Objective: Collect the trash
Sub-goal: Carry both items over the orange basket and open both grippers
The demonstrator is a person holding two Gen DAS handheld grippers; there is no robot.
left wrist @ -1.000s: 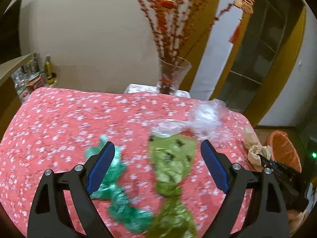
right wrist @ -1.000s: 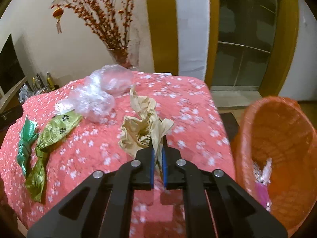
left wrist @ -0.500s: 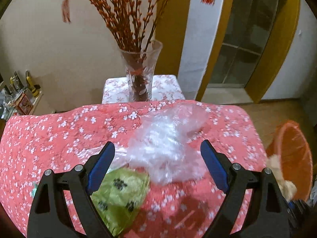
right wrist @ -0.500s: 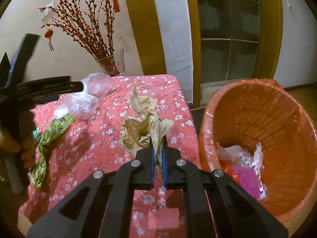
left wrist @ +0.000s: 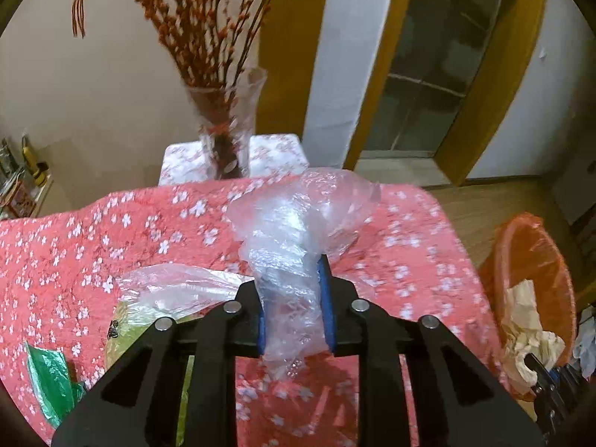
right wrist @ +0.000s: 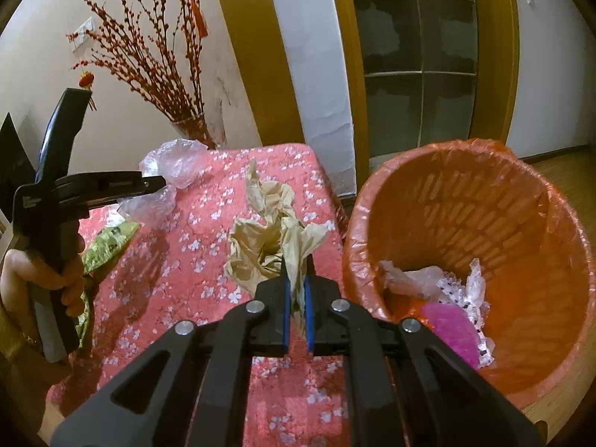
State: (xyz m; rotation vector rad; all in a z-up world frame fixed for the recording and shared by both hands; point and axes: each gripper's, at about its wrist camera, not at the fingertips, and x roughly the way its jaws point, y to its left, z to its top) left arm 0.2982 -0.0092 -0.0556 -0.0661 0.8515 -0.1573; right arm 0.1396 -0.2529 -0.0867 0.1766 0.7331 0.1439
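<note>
Left gripper [left wrist: 294,298], jaws just closed, clamped on the clear plastic bag [left wrist: 298,223] above the floral tablecloth [left wrist: 111,238], beside a green wrapper [left wrist: 123,327]; right gripper [right wrist: 297,305] clamped on crumpled tan paper [right wrist: 268,238] at the table's edge, next to the orange basket [right wrist: 484,201] holding trash.

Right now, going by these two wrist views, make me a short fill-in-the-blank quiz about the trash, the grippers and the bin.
1. The left gripper has just closed on a clear ____ bag.
2. The right gripper pinches crumpled ____ paper.
3. The orange bin stands off the table's ____ side.
4. A ____ vase of red branches stands behind the table.

Answers: plastic; tan; right; glass
</note>
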